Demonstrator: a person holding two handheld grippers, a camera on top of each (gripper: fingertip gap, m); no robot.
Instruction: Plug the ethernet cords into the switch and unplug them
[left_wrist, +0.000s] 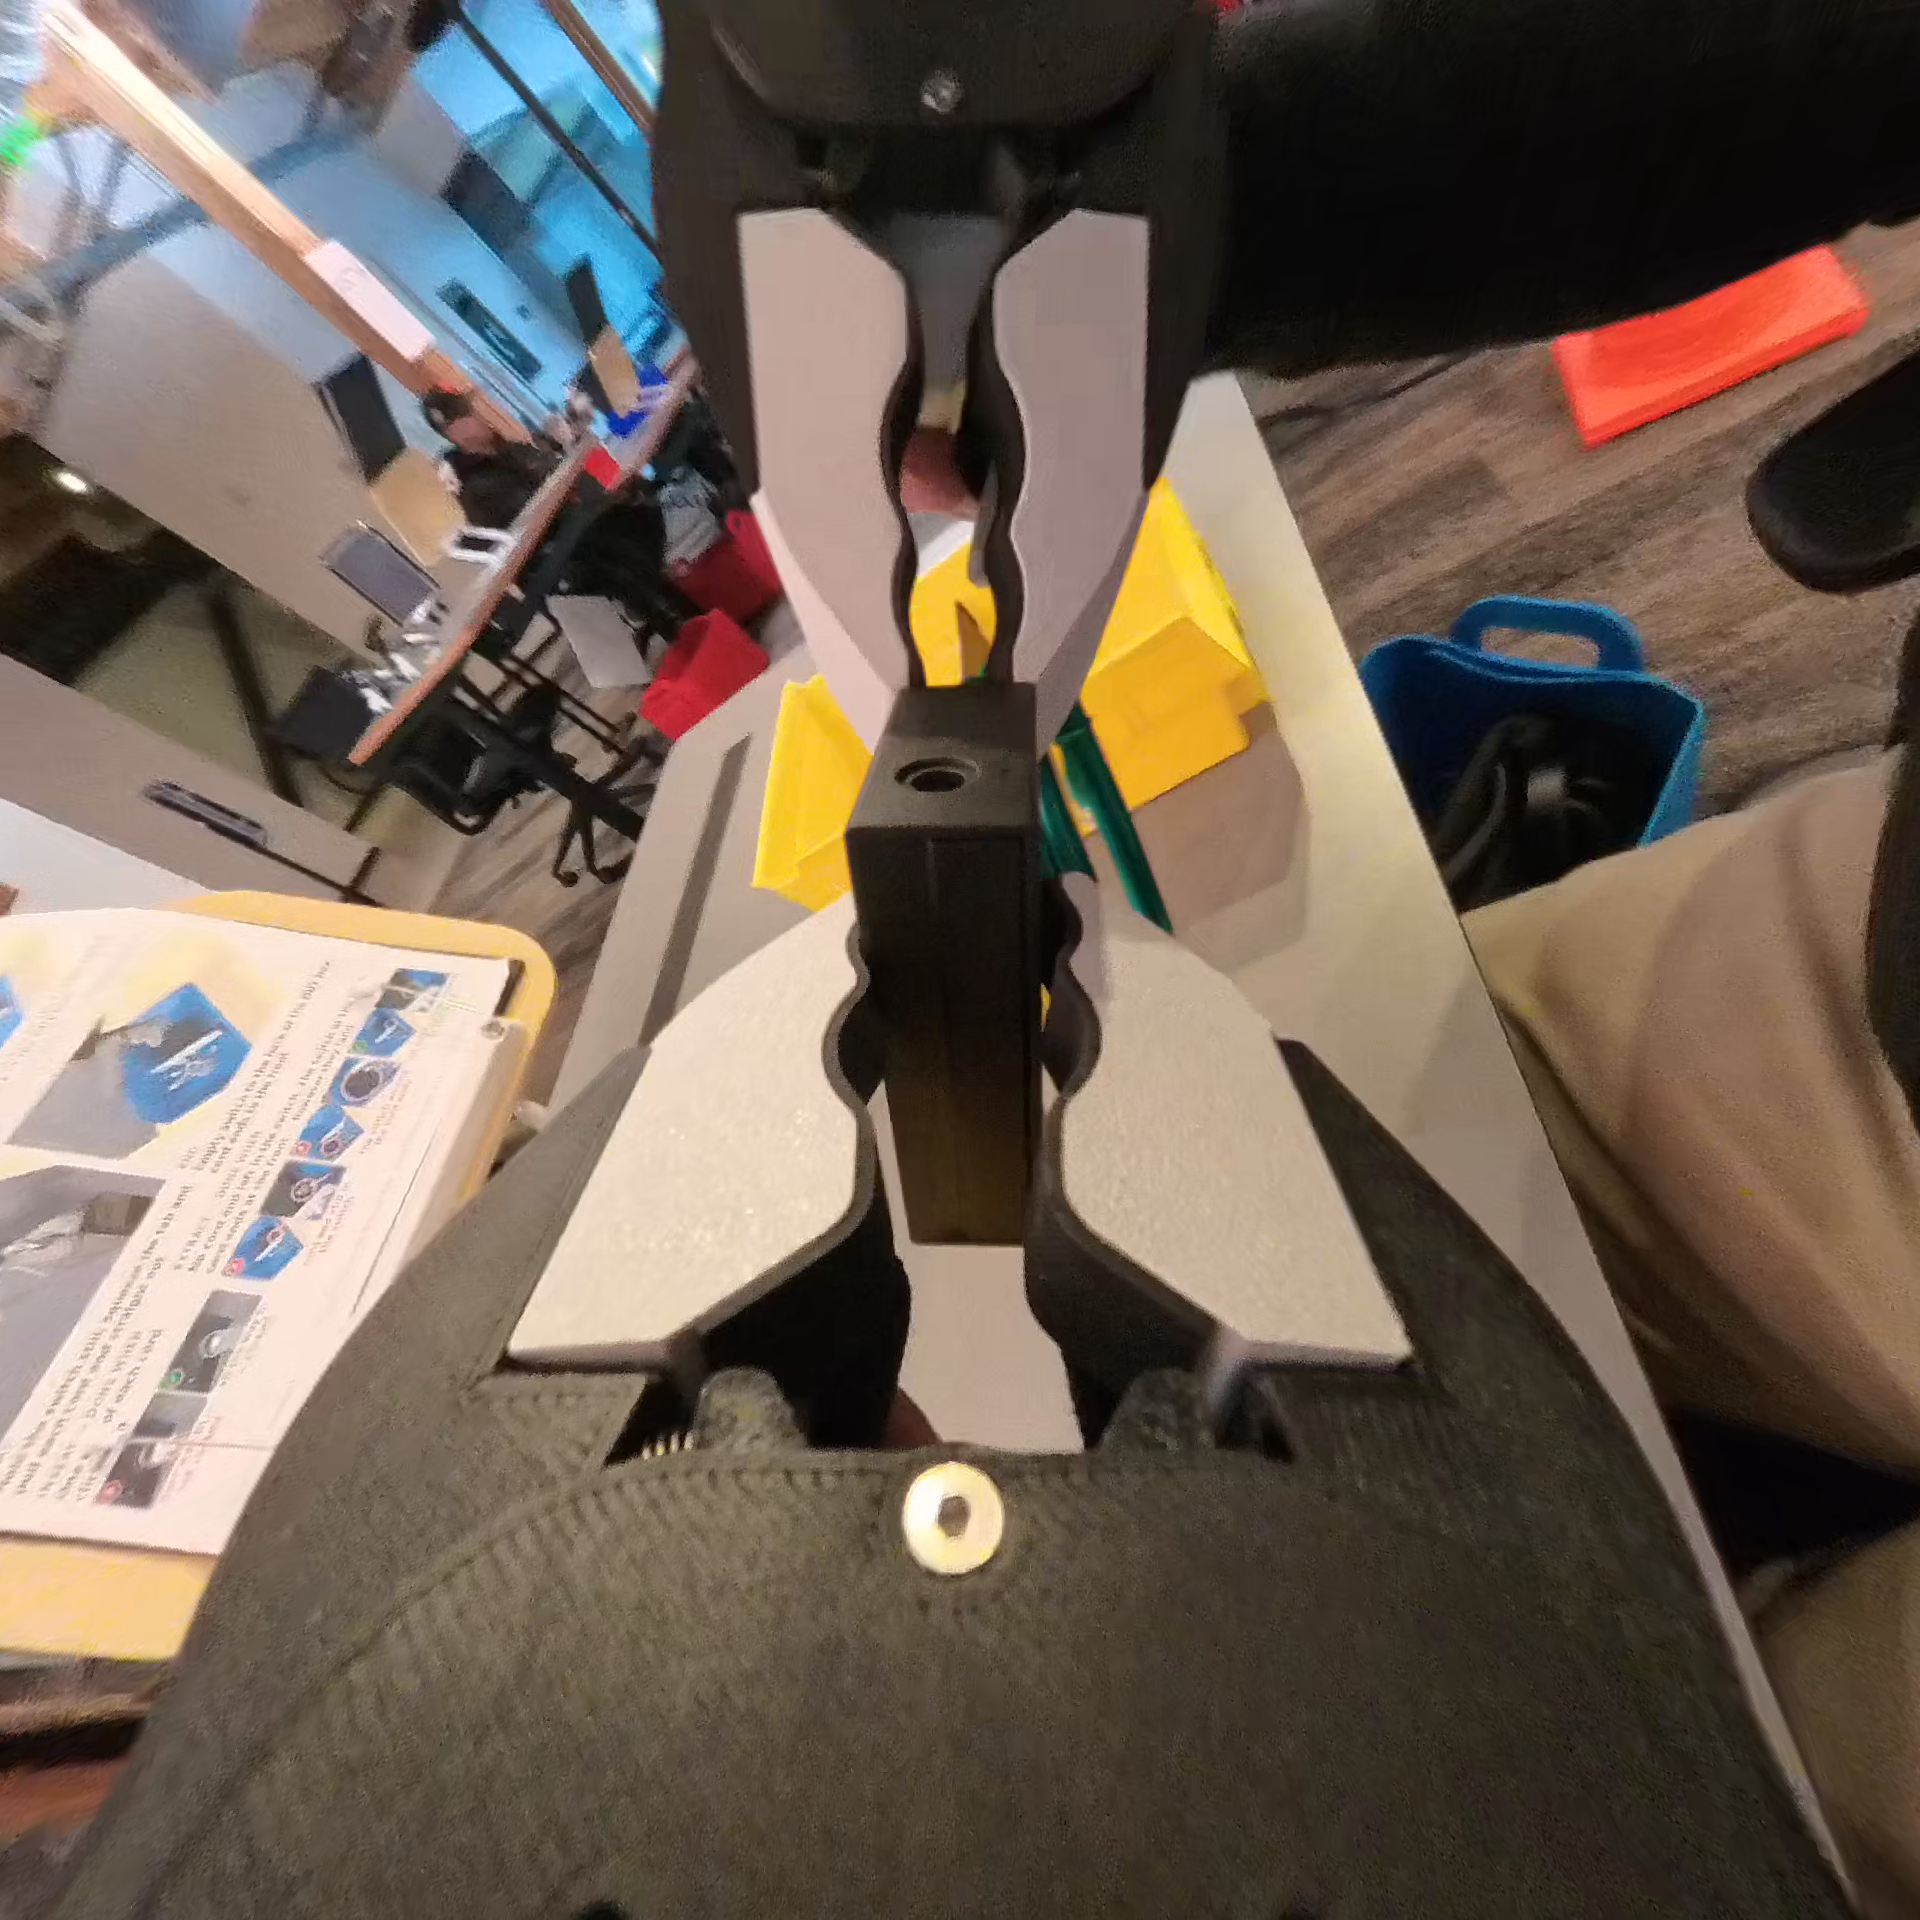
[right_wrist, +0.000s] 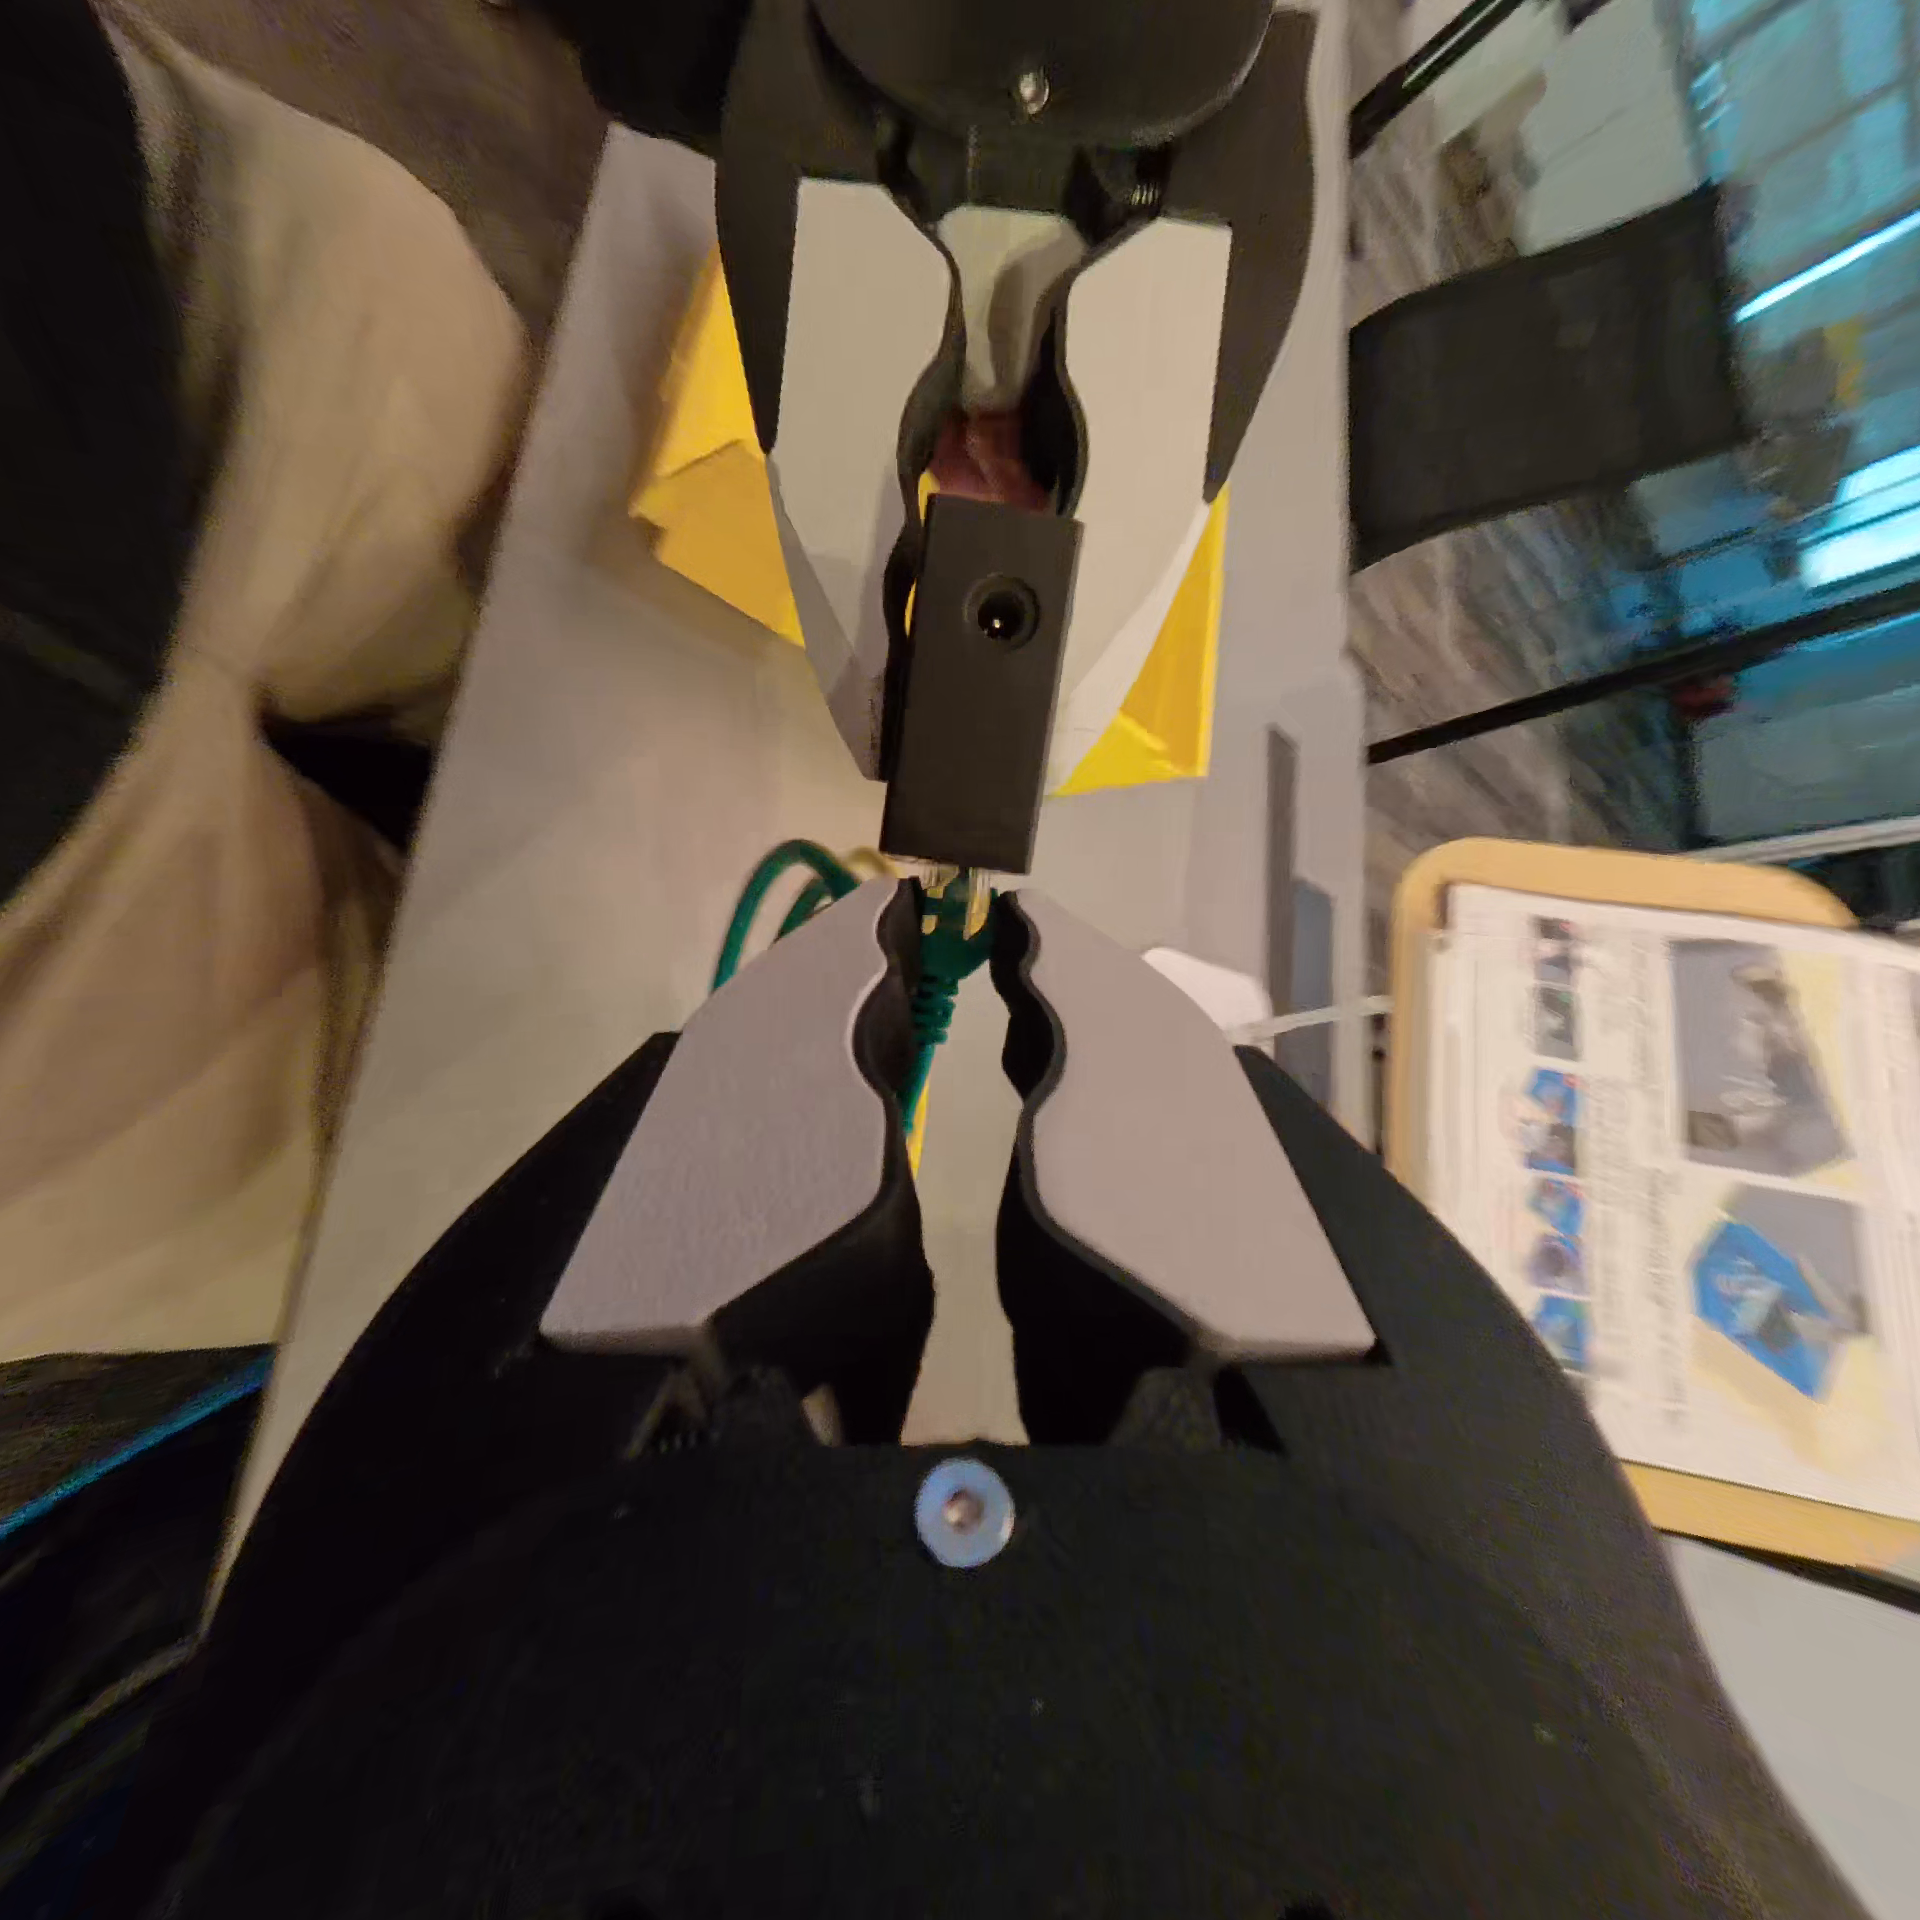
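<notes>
Above a grey table (right_wrist: 623, 727), holds the black switch (right_wrist: 977, 675) lifted and clamped by its flat sides in the left gripper (left_wrist: 956, 956), port face turned toward the right gripper (right_wrist: 951, 914), probably so a plug meets it head-on. Pinches the green ethernet cord (right_wrist: 932, 997) just behind its clear plug, tip at the switch's edge; cannot tell whether seated. Leaves the cord's loop slack over the table. Farther out: yellow bins (left_wrist: 1174, 644), a printed instruction sheet (right_wrist: 1662, 1143), a blue tote (left_wrist: 1527, 748) on the floor.
</notes>
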